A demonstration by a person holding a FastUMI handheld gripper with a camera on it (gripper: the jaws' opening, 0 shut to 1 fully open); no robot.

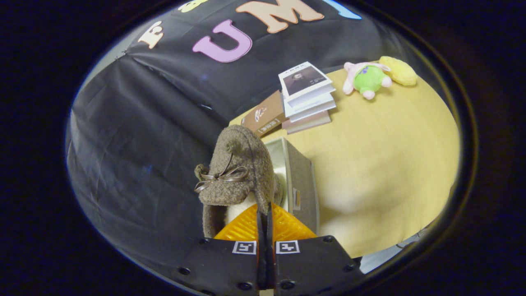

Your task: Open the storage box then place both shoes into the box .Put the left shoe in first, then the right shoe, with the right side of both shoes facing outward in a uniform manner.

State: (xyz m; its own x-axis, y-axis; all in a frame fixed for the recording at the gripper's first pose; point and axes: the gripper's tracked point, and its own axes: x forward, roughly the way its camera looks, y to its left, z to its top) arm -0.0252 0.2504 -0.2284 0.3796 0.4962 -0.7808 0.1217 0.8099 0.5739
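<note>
claw (265,213): fingers nearly together, clamped on the heel edge of a brown fuzzy shoe (236,172) | shoe: lifted, bow visible, over the open grey storage box (302,185) | desk (382,156): book stack (306,96), plush toy (365,79)

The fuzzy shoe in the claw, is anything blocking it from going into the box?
Nothing visible does. The claw is shut on the fuzzy brown shoe, holding it just in front of the open grey box. The books and plush toy lie farther off on the table, beyond the box.
</note>
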